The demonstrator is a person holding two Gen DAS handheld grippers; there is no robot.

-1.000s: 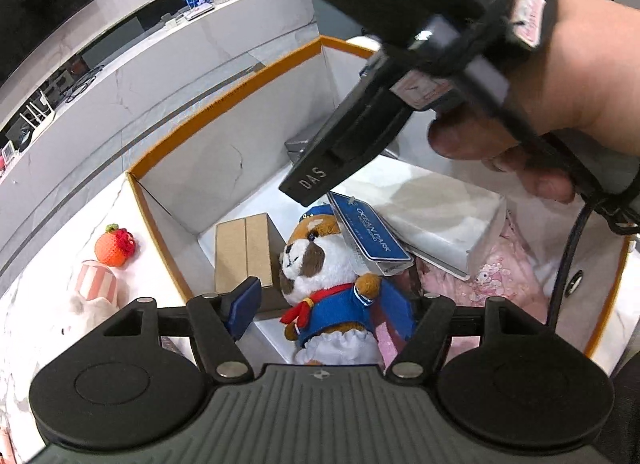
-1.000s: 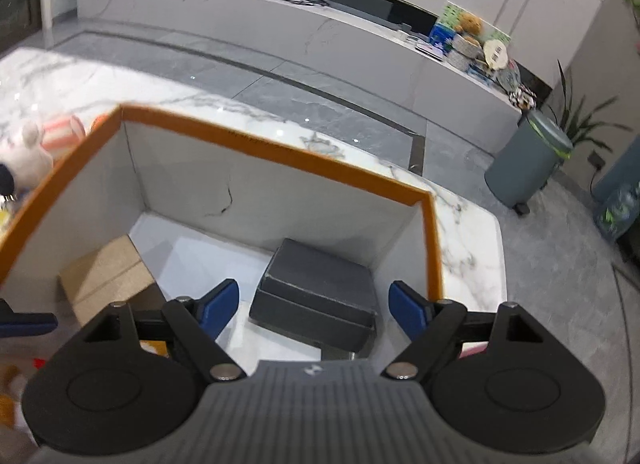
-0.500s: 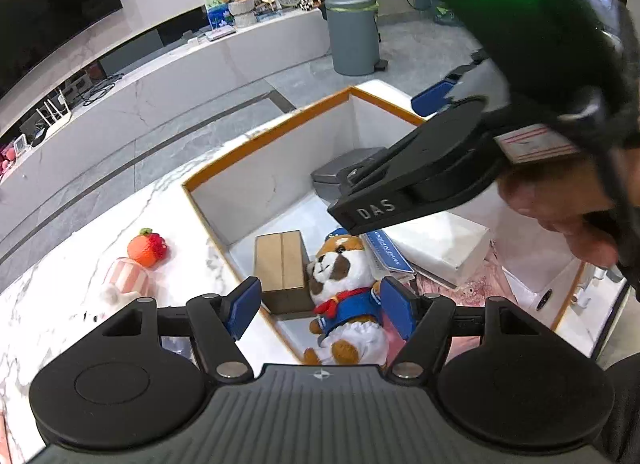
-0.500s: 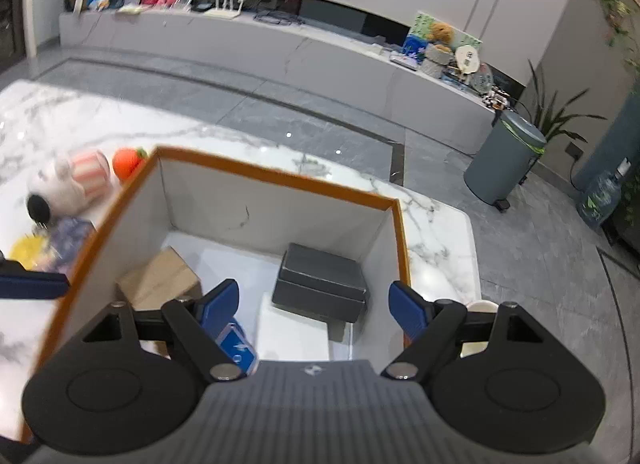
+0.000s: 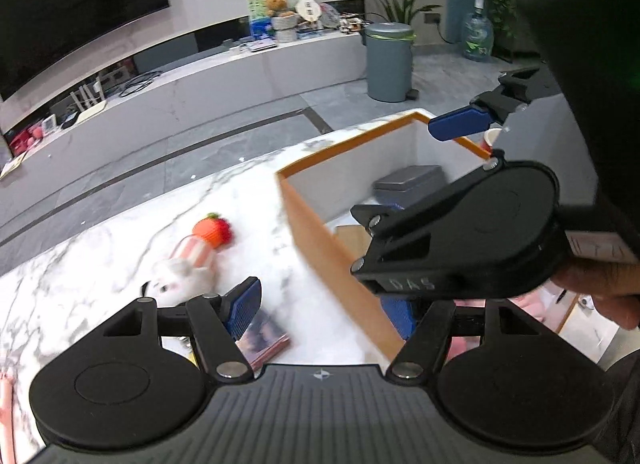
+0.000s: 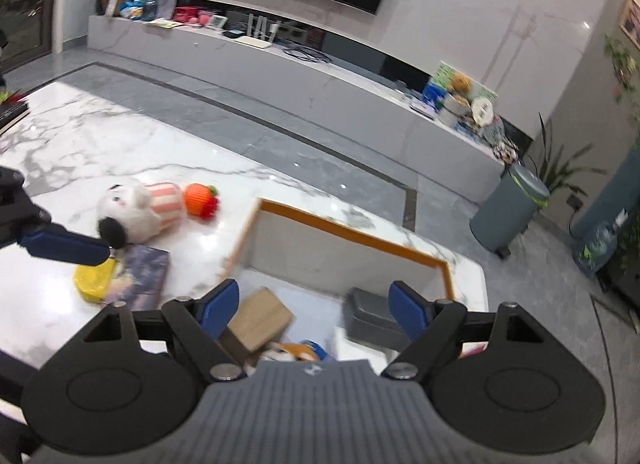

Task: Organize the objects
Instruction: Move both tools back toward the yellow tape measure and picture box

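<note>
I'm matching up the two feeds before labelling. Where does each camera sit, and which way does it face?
Left wrist: on the left gripper, looking down past open fingers at the table, rabbit toy and box; the right gripper and a hand cross the right side.
Right wrist: on the right gripper, facing the box and room; a left-gripper finger enters at left.
Shared: box, rabbit toy, strawberry, bin.
</note>
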